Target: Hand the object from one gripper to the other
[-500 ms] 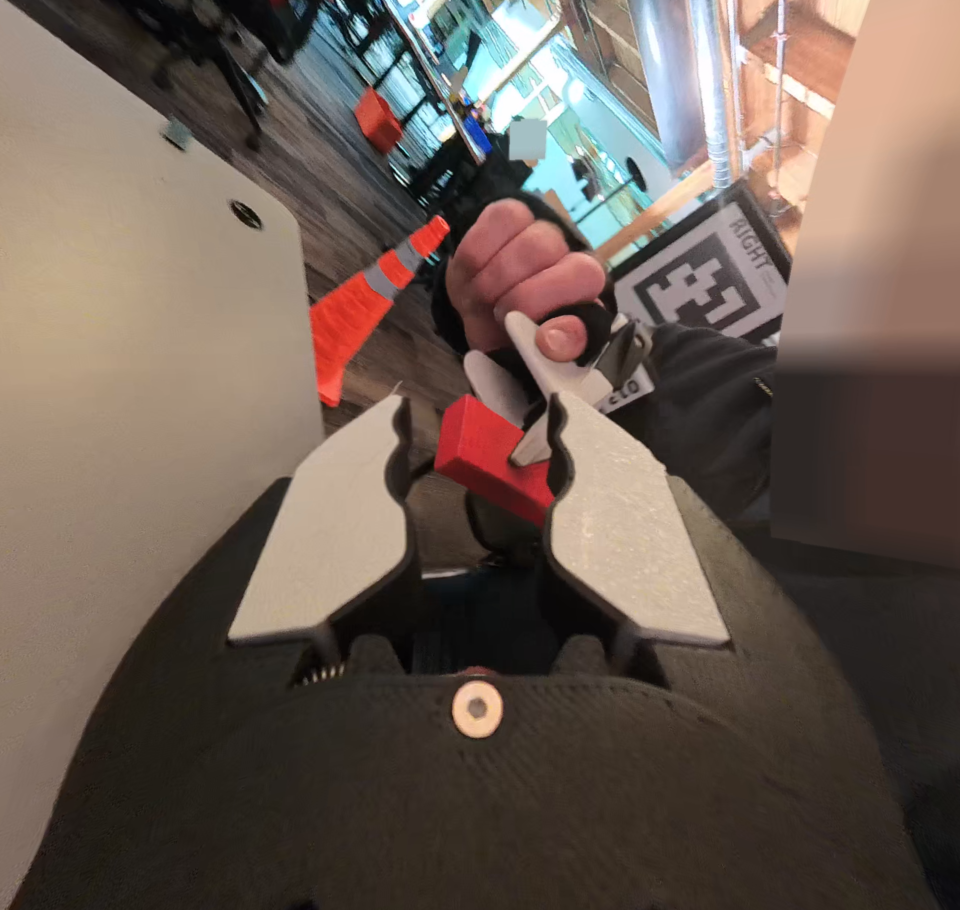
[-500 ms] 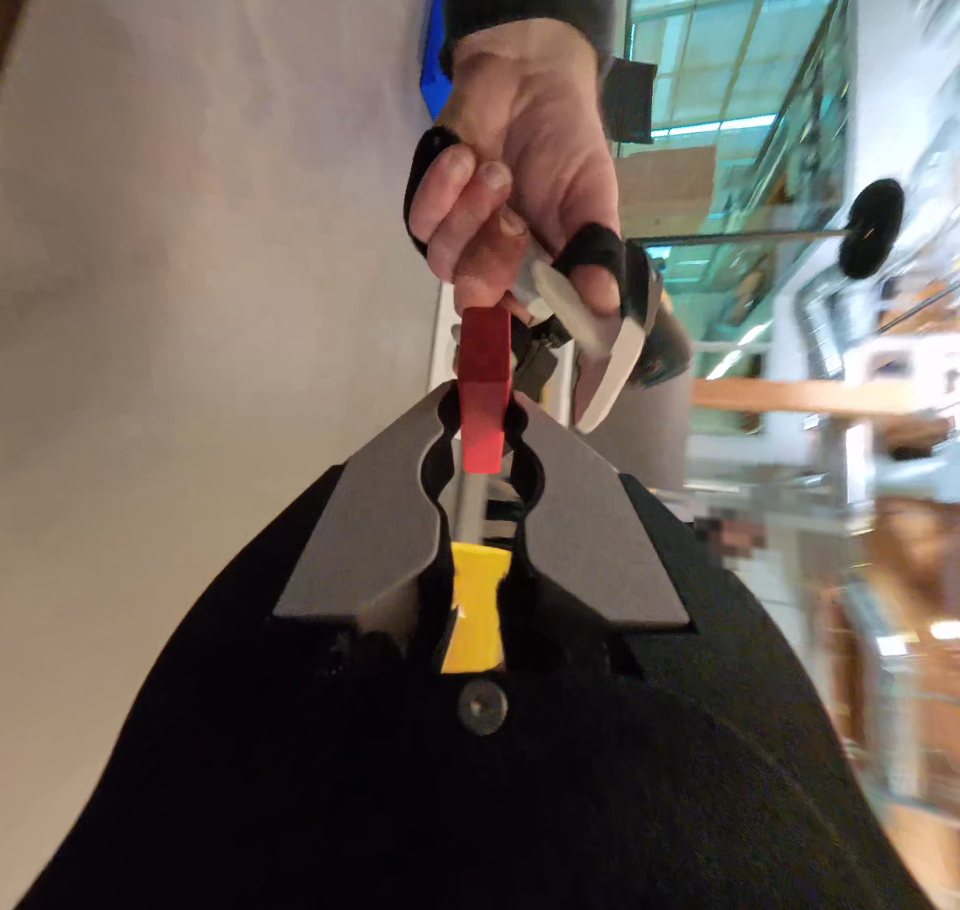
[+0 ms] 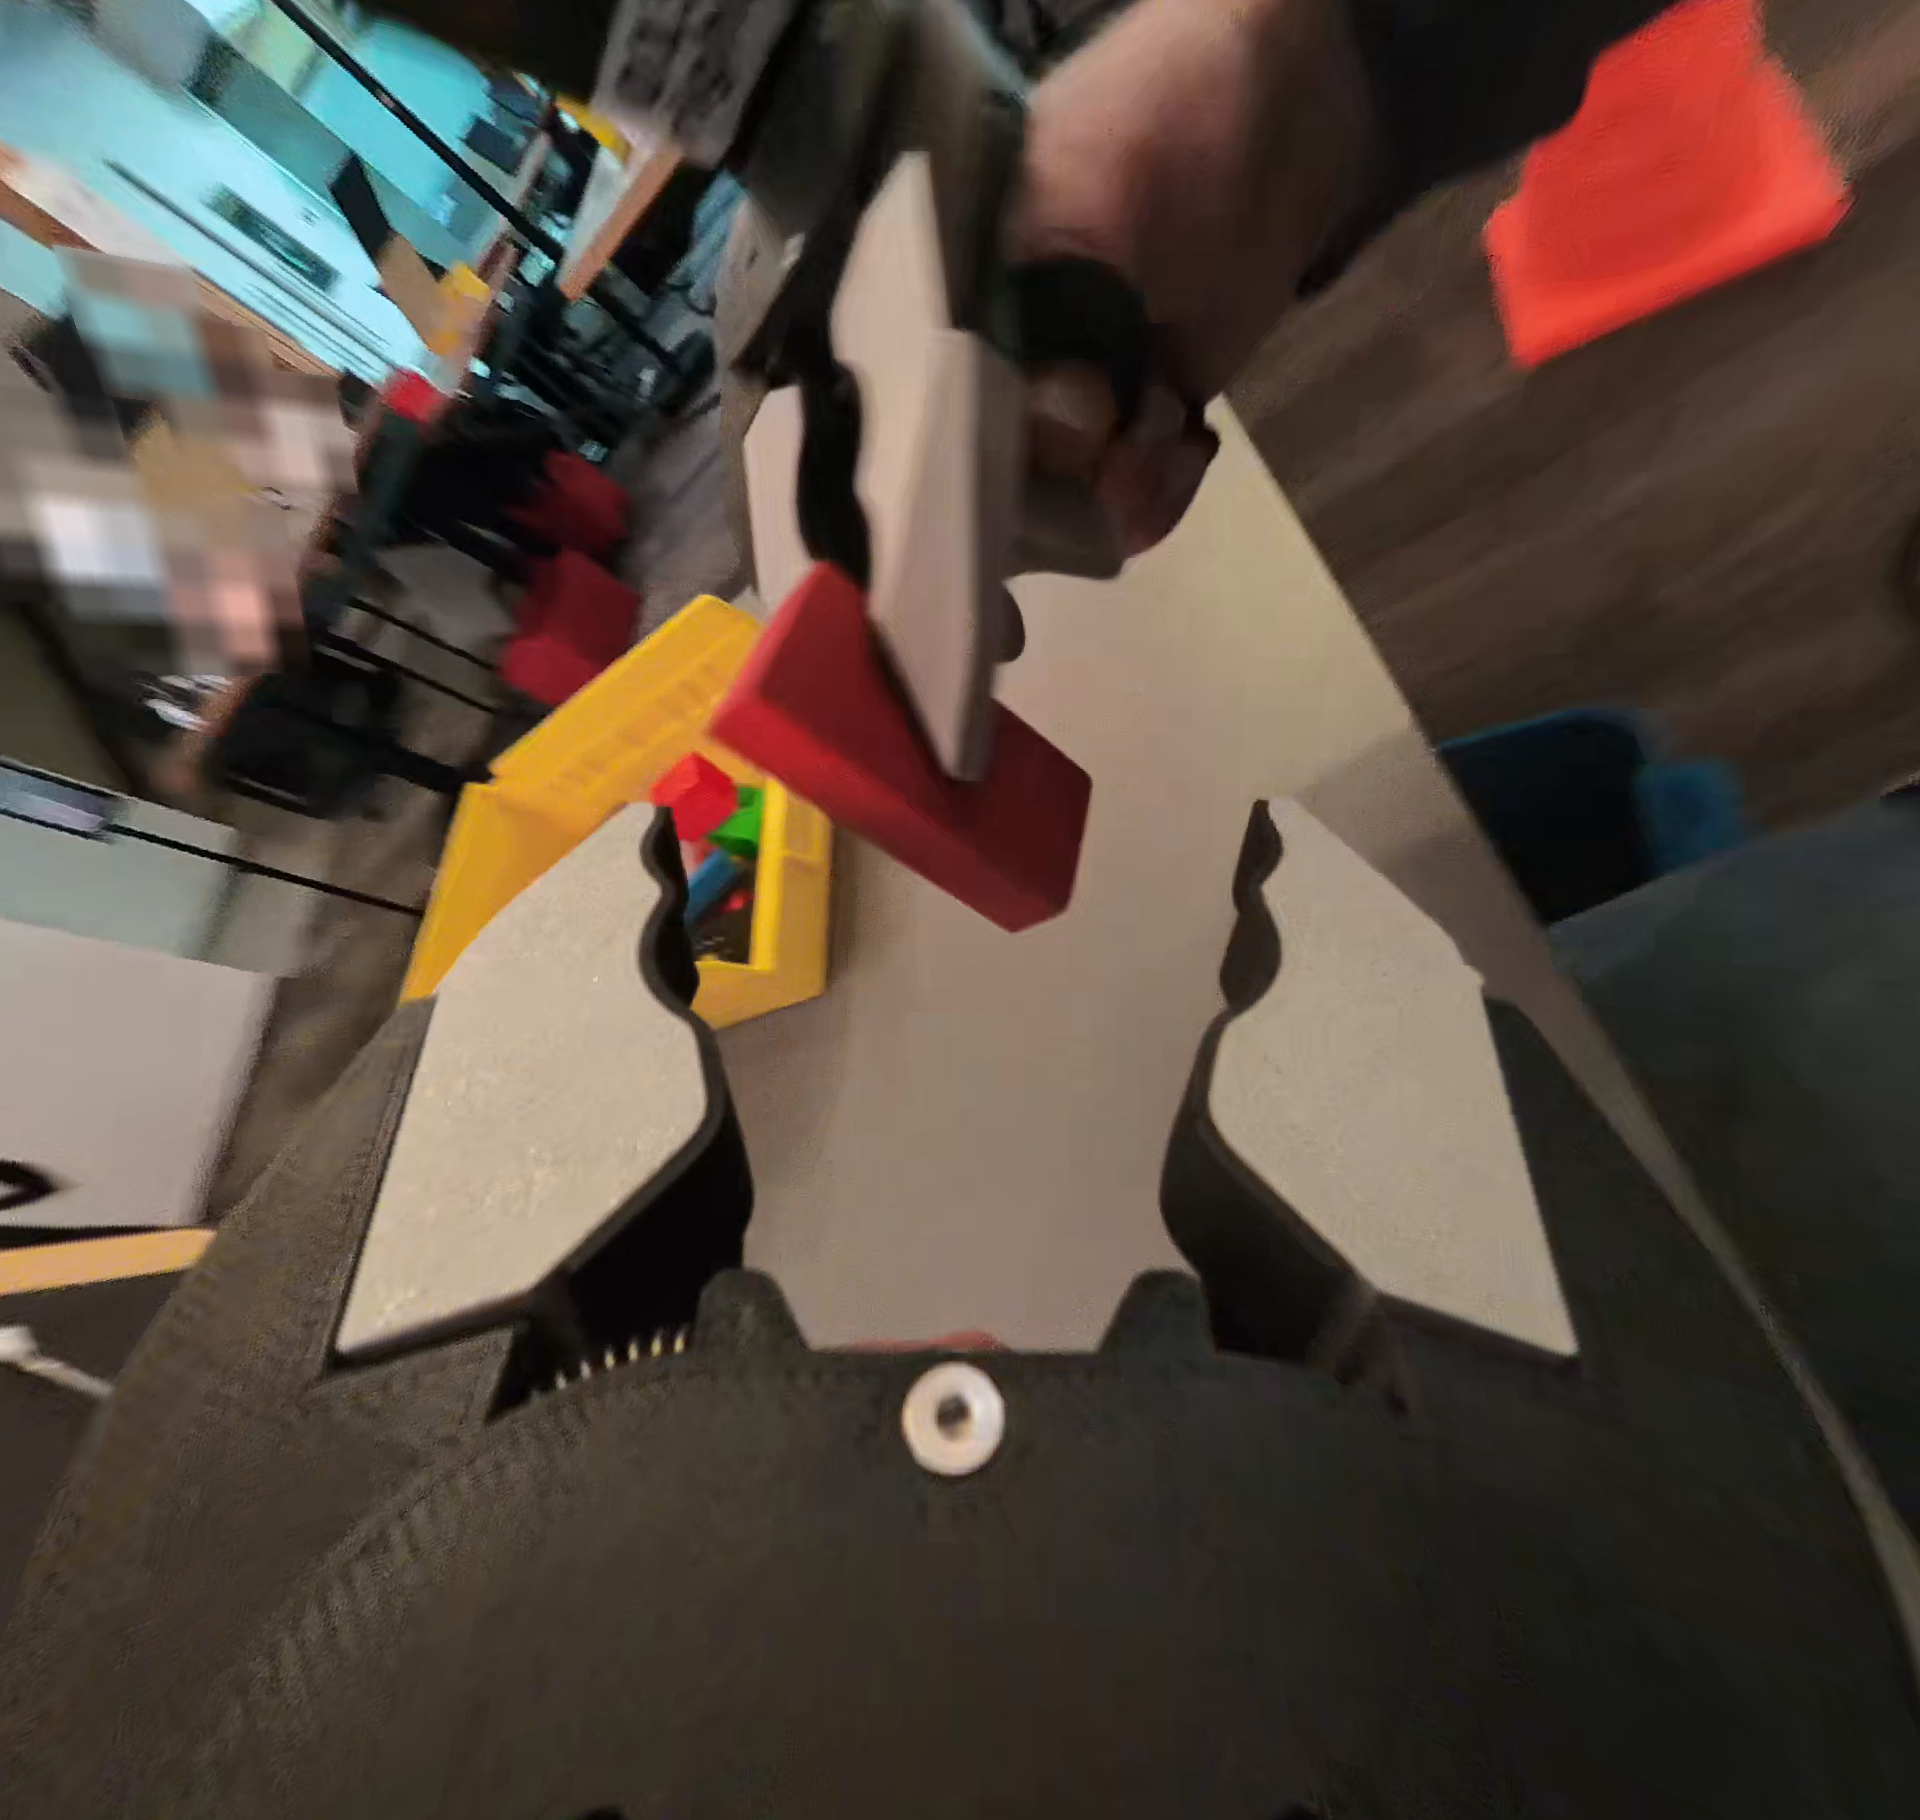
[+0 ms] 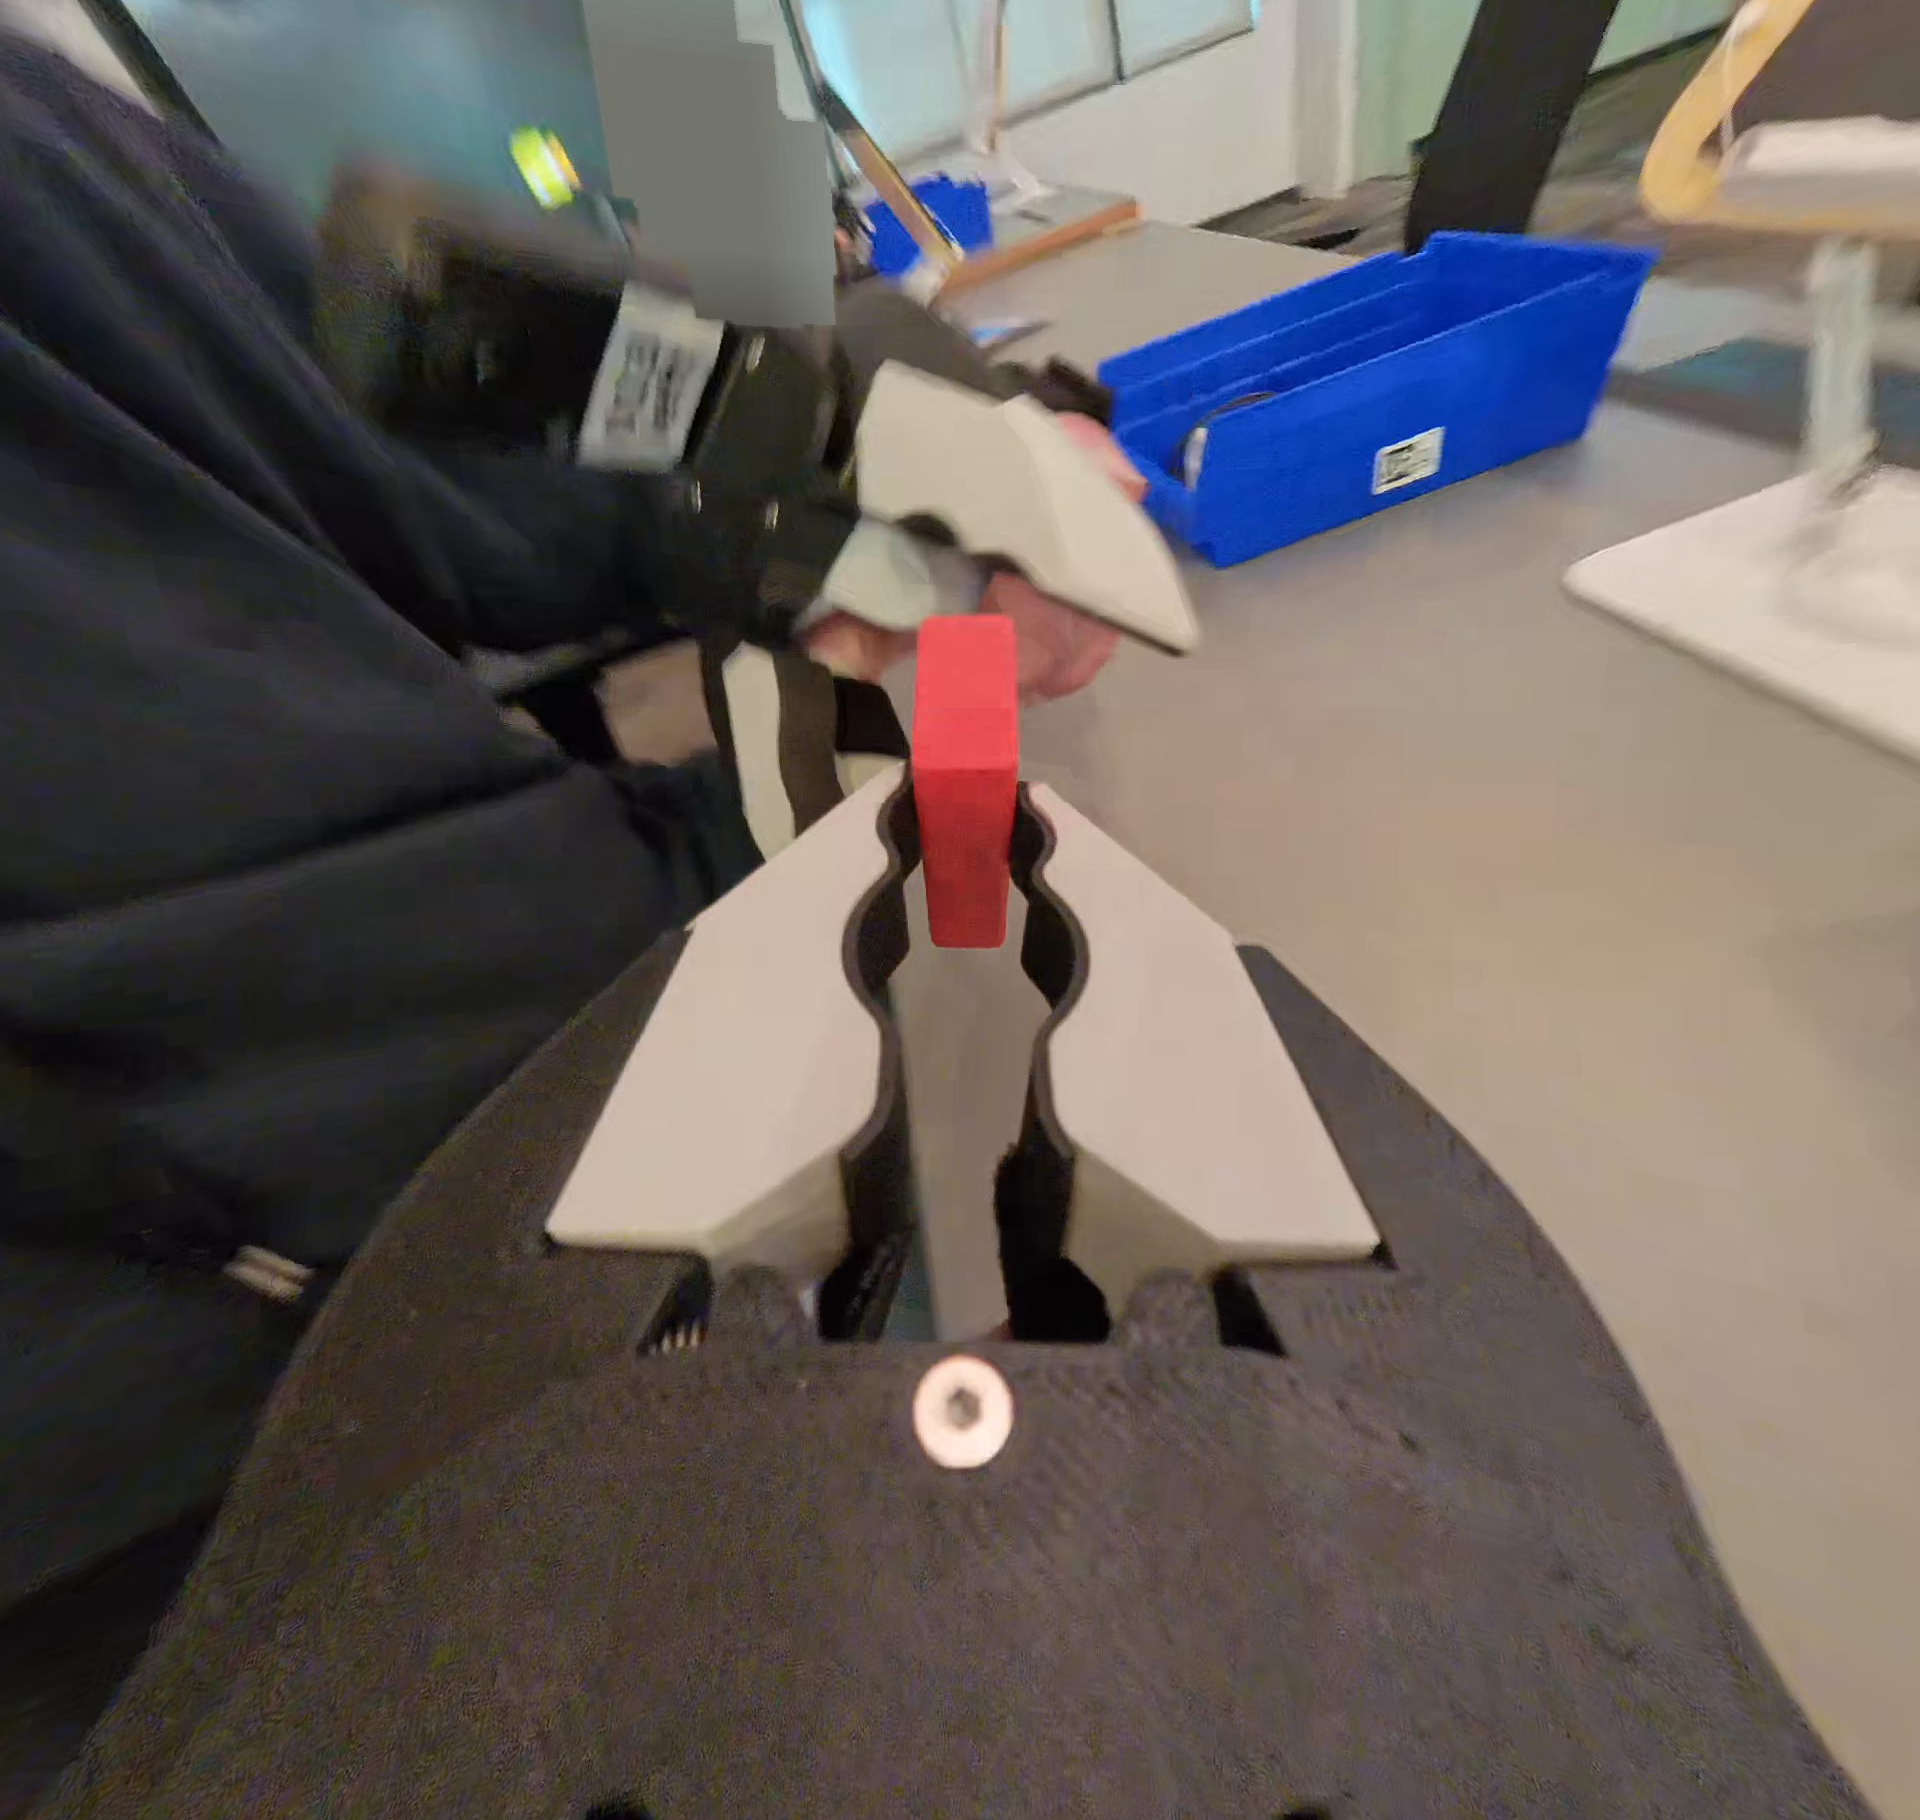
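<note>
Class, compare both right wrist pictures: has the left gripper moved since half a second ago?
Yes. The left gripper has drawn away leftward from the red rectangular block, which stays clamped in the right gripper fingers, fixed in that view.

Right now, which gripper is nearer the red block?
Right. The right gripper is shut on the red block, pinching it between its fingertips. The left gripper is open, just short of the block and not touching it.

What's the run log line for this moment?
right gripper: shut on red block | left gripper: open, empty | block over table | handover: done
</note>
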The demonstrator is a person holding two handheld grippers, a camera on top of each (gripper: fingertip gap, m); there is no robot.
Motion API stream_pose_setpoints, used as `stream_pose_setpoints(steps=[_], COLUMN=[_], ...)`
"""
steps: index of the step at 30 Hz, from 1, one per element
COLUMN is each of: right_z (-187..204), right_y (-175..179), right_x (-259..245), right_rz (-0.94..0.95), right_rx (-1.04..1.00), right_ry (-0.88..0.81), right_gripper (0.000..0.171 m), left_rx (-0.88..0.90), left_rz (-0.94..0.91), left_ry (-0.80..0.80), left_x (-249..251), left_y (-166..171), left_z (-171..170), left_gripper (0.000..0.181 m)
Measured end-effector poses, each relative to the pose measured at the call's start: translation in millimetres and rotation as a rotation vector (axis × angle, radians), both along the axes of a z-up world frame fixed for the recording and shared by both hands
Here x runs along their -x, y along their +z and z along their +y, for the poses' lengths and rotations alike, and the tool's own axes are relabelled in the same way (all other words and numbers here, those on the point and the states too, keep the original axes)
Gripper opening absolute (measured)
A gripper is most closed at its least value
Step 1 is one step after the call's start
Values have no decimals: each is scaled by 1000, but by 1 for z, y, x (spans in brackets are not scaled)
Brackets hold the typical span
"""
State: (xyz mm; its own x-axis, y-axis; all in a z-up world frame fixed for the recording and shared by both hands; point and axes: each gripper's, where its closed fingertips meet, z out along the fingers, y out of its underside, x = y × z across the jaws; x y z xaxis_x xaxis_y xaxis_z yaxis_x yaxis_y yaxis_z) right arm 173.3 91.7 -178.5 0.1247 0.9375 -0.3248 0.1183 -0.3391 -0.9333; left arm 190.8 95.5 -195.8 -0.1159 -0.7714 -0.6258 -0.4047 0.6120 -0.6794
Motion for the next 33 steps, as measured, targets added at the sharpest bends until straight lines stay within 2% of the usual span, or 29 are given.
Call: stream_pose_setpoints(steps=[3, 6, 9, 10, 11, 15, 17, 20, 21, 24, 27, 30, 33], right_z=[0, -11, -17, -16, -16, -10, -5, 8, 9, 3, 0, -1, -6], right_y=[-5, -12, -17, -18, -18, -16, -13, -7, -4, 18, 39, 57, 57], right_x=[-2, 3, 8, 8, 9, 10, 10, 2, -1, -6, -7, -6, 9], right_rz=[30, 14, -2, -1, 6, 45, 60, 71, 70, 170, 353, 572, 615], right_rx=[179, 270, 314, 321, 331, 339, 304, 169, 106, 35, 148, 287, 330], right_ry=[48, 122, 161, 161, 167, 150, 126, 35, 15, 21, 77, 159, 216], right_gripper=[13, 13, 13, 13, 13, 13, 18, 55, 61, 69, 68, 62, 61], left_rx=[-207, -310, -295, -294, -291, -245, -166, 70, 189, 563, 869, 892, 844], left_rz=[-13, -31, -42, -34, -37, -30, -40, -95, -115, -279, -477, -573, -599], left_ry=[16, 42, 28, 14, 5, 17, 27, 24, 4, -94, -231, -342, -395], left_x=[-6, -10, -13, -13, -13, -12, -11, -9, -8, -4, 4, 4, -2], left_y=[-3, -6, -8, -9, -9, -9, -7, -1, 2, 27, 61, 78, 83], left_z=[-3, -1, -5, -7, -9, -5, -4, -4, -6, -11, -10, -16, -25], left_gripper=[103, 101, 93, 81, 77, 76, 76, 76, 77, 76, 77, 76, 77])
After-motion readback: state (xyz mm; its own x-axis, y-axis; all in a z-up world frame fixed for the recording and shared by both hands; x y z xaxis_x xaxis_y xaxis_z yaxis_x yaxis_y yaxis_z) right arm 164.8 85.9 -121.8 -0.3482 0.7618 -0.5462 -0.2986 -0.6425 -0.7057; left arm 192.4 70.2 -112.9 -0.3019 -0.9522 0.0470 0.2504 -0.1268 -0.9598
